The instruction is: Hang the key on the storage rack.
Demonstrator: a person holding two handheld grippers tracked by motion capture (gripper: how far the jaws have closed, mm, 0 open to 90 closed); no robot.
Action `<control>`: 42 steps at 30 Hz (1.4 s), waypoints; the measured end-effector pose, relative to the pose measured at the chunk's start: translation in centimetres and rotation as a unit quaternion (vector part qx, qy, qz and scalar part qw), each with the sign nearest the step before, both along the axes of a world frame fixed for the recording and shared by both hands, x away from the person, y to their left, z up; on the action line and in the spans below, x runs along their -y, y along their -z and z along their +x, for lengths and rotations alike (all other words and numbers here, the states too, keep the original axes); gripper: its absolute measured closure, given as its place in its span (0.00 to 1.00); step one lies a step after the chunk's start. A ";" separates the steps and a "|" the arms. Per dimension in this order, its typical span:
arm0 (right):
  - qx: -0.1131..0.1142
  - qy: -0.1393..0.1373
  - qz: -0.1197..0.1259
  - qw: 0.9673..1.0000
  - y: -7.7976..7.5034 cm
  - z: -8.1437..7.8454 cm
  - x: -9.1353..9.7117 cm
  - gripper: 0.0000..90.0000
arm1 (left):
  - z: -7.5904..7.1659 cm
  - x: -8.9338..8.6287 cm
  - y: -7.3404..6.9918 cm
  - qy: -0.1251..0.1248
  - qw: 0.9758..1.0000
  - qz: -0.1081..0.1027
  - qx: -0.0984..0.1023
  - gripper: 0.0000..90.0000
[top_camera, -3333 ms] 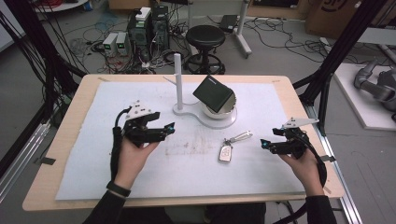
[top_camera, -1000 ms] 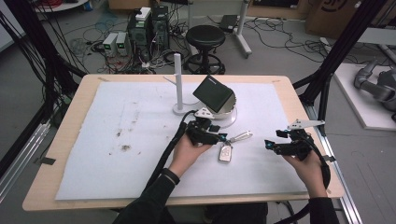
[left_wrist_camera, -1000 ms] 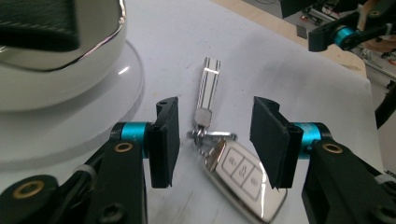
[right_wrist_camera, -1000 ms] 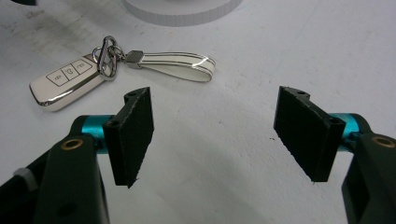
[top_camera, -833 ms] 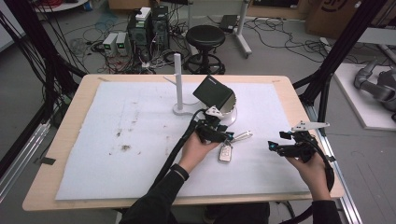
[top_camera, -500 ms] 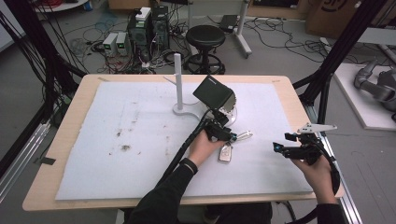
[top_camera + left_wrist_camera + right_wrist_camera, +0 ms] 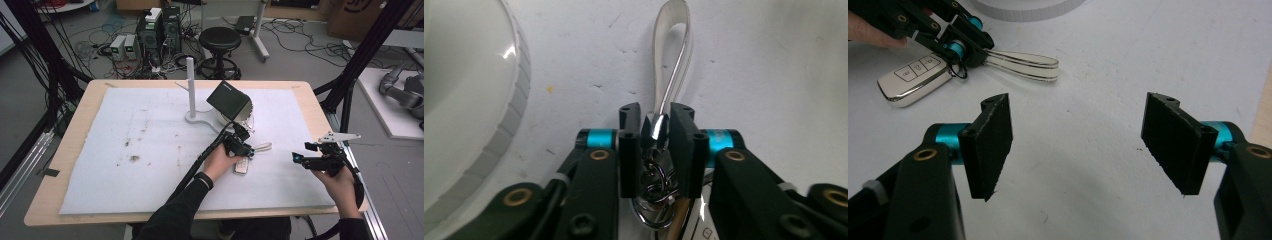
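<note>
Two grippers work over the white mat near the bench's right edge. The left gripper, whose jaws have just been closing, pinches the metal end of the strap where it joins the key ring, likely so the car key can be lifted hanging free. The key lies flat beside the white lamp base. The right gripper hovers apart, jaws wide and empty. Button icons on the key are too small to read.
</note>
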State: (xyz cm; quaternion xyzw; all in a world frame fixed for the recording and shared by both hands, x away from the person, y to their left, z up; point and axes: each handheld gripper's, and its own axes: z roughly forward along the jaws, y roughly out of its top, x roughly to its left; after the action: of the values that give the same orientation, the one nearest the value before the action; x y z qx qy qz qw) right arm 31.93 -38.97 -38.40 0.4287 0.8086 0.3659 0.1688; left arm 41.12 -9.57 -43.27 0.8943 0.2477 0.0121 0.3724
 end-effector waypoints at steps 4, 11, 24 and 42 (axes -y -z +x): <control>0.000 0.000 0.000 1.000 0.0 0.0 0.1 0.32 | -0.3 -0.1 -0.2 0.009 1.000 0.003 0.010 0.90; 0.001 0.001 0.000 1.000 0.1 0.1 0.2 0.32 | -1.4 -1.9 -1.7 0.003 0.999 -0.032 0.031 0.90; 0.002 -0.009 -0.004 1.000 0.0 0.5 -0.8 0.32 | -5.1 -9.7 -6.2 -0.056 0.987 -0.109 0.107 0.90; -0.001 -0.031 -0.009 0.999 0.2 2.0 -2.7 0.32 | -5.8 -19.7 -10.8 -0.212 0.941 -0.159 0.209 0.90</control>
State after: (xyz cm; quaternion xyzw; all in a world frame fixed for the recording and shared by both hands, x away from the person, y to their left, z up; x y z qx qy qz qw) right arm 33.88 -36.24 -38.59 0.4020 0.8250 0.3634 0.1601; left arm 35.34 10.12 -32.47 0.7277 0.3467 0.2380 0.5418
